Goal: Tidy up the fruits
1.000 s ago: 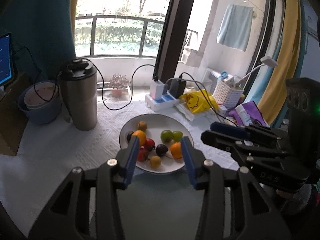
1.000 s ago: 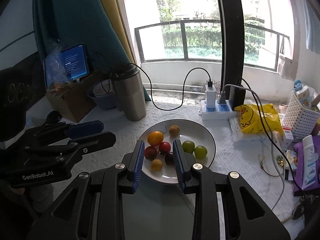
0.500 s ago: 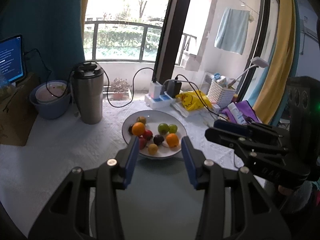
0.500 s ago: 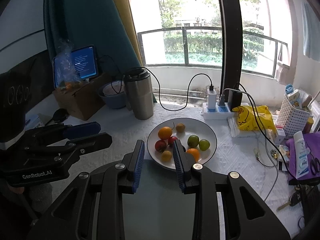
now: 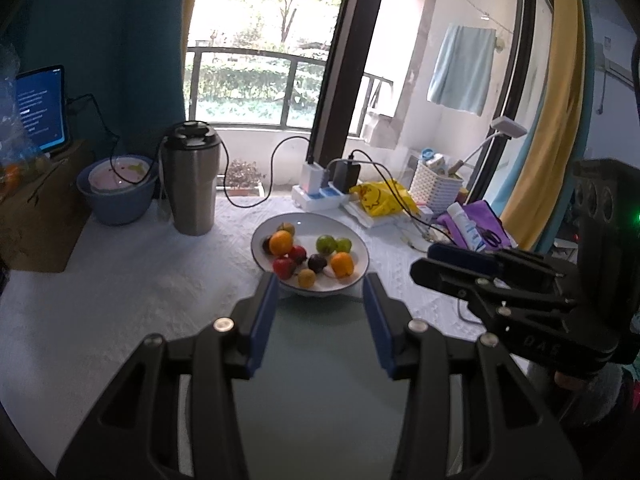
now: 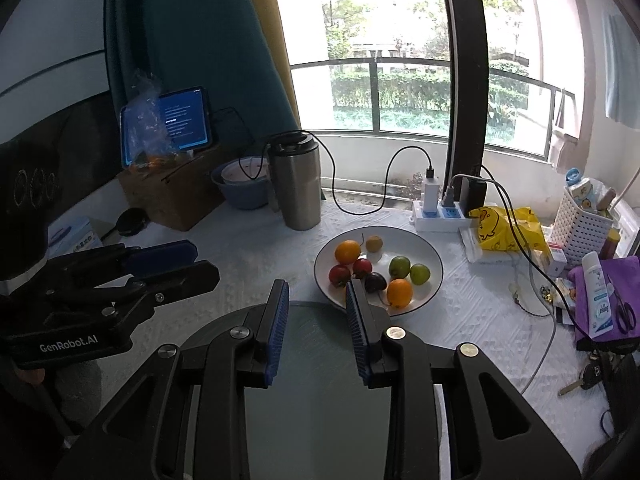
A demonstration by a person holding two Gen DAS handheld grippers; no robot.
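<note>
White-clothed table [image 6: 248,256], by a window.

Plate [image 6: 432,258], centre: two oranges [image 6: 347,251], two green fruits [image 6: 399,266], red fruits [image 6: 339,275], one dark fruit [image 6: 375,281], small brownish fruits [image 6: 374,243].

Steel tumbler [image 6: 298,184] behind the plate on its left; blue bowl [image 6: 240,192] beside it, a pink-lidded tub inside.

Power strip [image 6: 438,214] behind the plate, cables trailing.

Yellow bag [image 6: 506,228] and white basket [image 6: 580,224], filled with small items, at right.

Left gripper [image 5: 318,284]: jaws moderately apart, empty, short of the plate's near rim.

Right gripper [image 6: 316,292]: jaws narrow, empty; its right finger overlaps the plate's near rim in view.
</note>
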